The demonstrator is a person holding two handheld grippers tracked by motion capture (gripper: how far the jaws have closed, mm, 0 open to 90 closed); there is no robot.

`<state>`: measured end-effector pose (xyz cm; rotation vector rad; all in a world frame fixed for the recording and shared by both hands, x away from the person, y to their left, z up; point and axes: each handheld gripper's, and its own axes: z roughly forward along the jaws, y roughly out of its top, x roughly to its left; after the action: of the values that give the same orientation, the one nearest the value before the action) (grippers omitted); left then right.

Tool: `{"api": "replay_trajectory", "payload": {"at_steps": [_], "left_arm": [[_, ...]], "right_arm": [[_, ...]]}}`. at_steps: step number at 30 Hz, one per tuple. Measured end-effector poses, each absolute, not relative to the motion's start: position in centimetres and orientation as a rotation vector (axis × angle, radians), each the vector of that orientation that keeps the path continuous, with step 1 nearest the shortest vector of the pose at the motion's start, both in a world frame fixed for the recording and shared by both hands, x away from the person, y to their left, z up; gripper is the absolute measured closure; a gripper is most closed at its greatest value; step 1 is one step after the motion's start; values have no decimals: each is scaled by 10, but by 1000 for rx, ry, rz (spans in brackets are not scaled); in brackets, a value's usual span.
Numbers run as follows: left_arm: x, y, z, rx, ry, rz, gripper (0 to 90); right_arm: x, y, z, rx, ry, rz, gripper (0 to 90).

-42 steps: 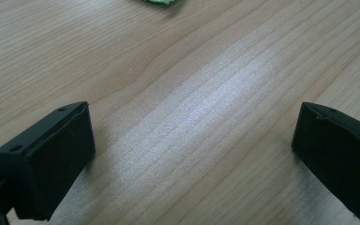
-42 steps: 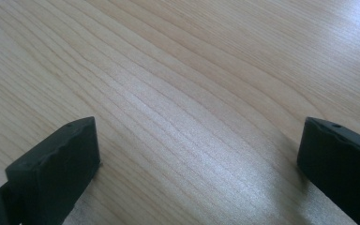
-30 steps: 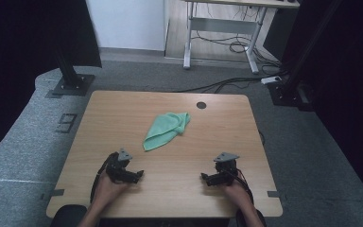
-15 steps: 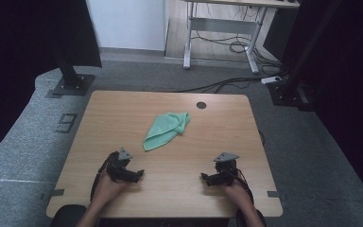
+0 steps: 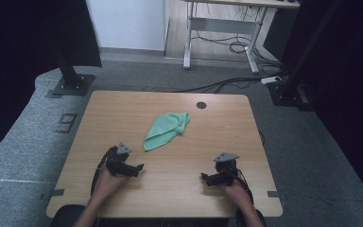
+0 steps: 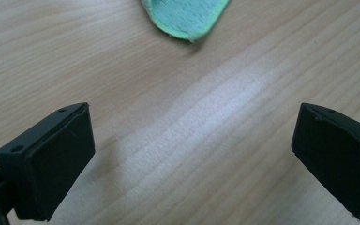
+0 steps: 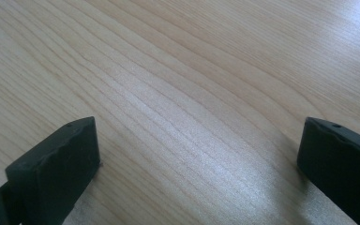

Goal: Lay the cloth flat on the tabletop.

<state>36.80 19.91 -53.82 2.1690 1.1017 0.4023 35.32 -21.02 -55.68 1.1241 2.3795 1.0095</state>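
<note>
One green cloth (image 5: pixel 166 130) lies crumpled near the middle of my wooden table (image 5: pixel 123 109), its near tip pointing toward my left gripper (image 5: pixel 134 169). That gripper rests close to the tip without touching it, jaws spread wide and empty over bare wood. My right gripper (image 5: pixel 207 178) sits well apart on the other side, jaws equally wide, gripping nothing.

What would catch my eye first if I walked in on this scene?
Probably the crumpled green cloth, lying alone near the middle of the wooden table. Next, the two black claws at the near edge: the left claw and right claw, each held in a hand, jaws wide open and apart from the cloth.
</note>
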Motion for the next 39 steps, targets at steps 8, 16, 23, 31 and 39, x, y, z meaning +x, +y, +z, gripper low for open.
{"api": "replay_trajectory", "payload": {"at_steps": [8, 16, 23, 31, 39], "left_arm": [[386, 196, -531, 2151, 1114, 399, 0], [411, 189, -524, 2134, 1131, 417, 0], [433, 177, -520, 2135, 1138, 454, 0], [456, 168, -525, 2124, 1175, 486, 0], [466, 168, -542, 2158, 1221, 502, 0]], "right_arm": [[353, -210, -557, 1124, 2380, 1009, 0], [353, -210, -557, 1124, 2380, 1009, 0], [353, -210, -557, 1125, 2379, 1009, 0], [353, -210, -557, 1125, 2379, 1009, 0], [353, -210, -557, 1125, 2379, 1010, 0]]}}
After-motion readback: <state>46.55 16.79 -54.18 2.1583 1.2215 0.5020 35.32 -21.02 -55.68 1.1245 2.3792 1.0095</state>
